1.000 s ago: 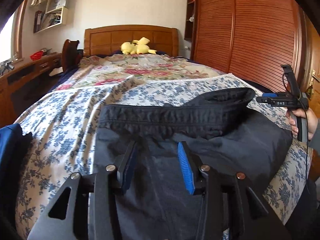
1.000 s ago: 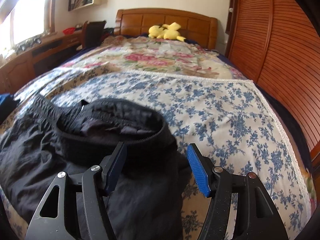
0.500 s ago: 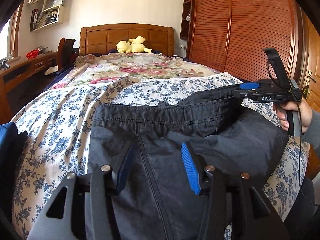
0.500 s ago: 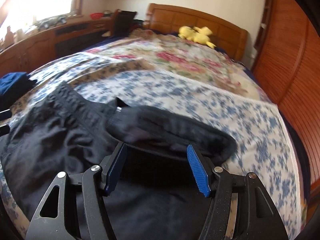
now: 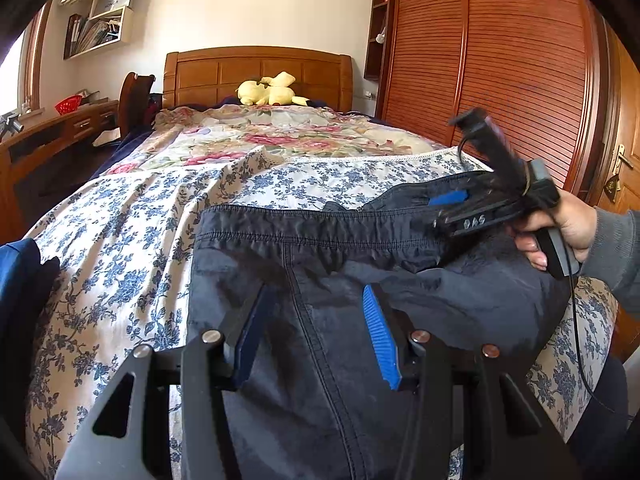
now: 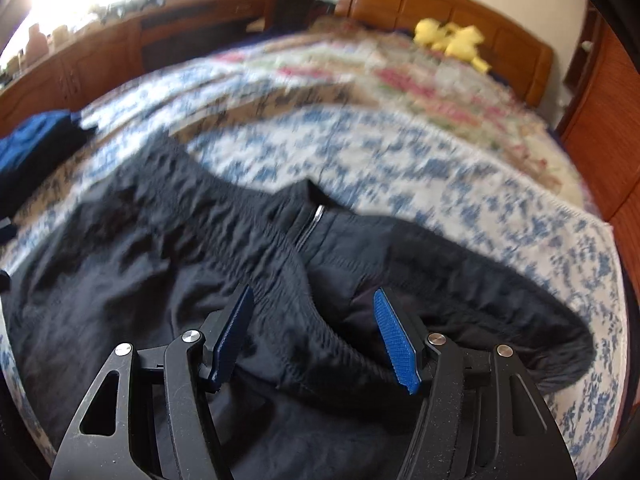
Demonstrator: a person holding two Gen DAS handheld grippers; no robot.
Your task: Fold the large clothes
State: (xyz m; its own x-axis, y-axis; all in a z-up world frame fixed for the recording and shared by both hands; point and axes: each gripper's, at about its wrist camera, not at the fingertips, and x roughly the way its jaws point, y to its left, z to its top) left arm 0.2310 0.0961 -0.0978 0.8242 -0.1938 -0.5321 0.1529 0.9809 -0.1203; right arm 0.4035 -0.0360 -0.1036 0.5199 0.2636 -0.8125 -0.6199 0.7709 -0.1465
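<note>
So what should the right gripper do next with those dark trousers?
Probably lower a little and close on the waistband. The right gripper hangs open just above that gathered edge of the dark trousers, which looks bunched on the bed and needs pulling flat before any fold.

two hand-held grippers: the left hand-held gripper (image 5: 316,332) and the right hand-held gripper (image 6: 316,336), each with two blue-padded fingers. one pair of dark trousers (image 5: 320,360). one bed (image 5: 132,220), with two floral covers. one yellow plush toy (image 5: 270,90). one wooden desk (image 5: 52,128). one chair (image 5: 134,98).
</note>
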